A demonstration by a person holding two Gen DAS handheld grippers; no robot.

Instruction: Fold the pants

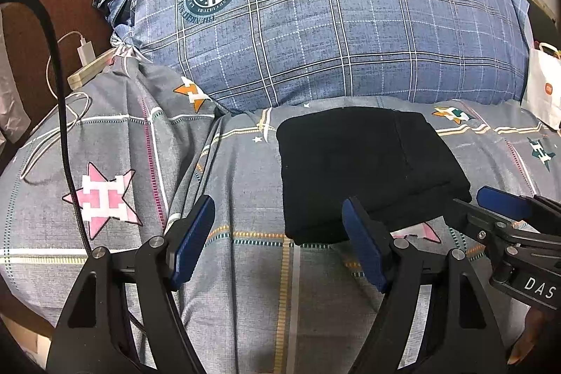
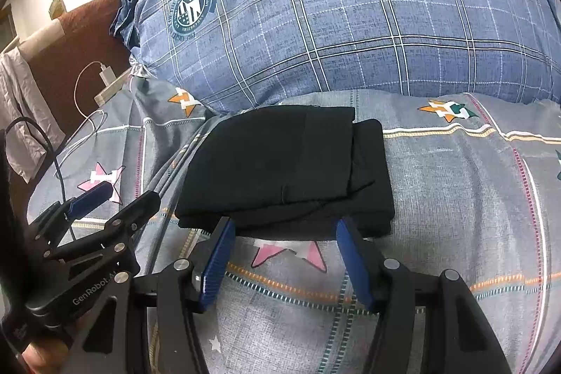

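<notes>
The black pants (image 1: pixel 368 163) lie folded into a compact rectangle on the grey star-print bedsheet (image 1: pixel 245 286). In the left wrist view my left gripper (image 1: pixel 278 202) stands open just before the bundle's near left corner, nothing between its blue pads. My right gripper (image 1: pixel 468 197) shows at the right edge, by the bundle's near right corner. In the right wrist view the folded pants (image 2: pixel 287 170) sit straight ahead, and my right gripper (image 2: pixel 284 222) is open at their near edge, its pads not pressing on the cloth. My left gripper (image 2: pixel 132 191) is open at the lower left, beside the pants.
A big blue plaid pillow (image 1: pixel 333 23) rises right behind the pants. At the left, a white charger and power strip (image 1: pixel 86 65) and a black cable (image 1: pixel 59 93) lie by a brown headboard (image 1: pixel 52 6). A white paper bag (image 1: pixel 543 86) stands at the right.
</notes>
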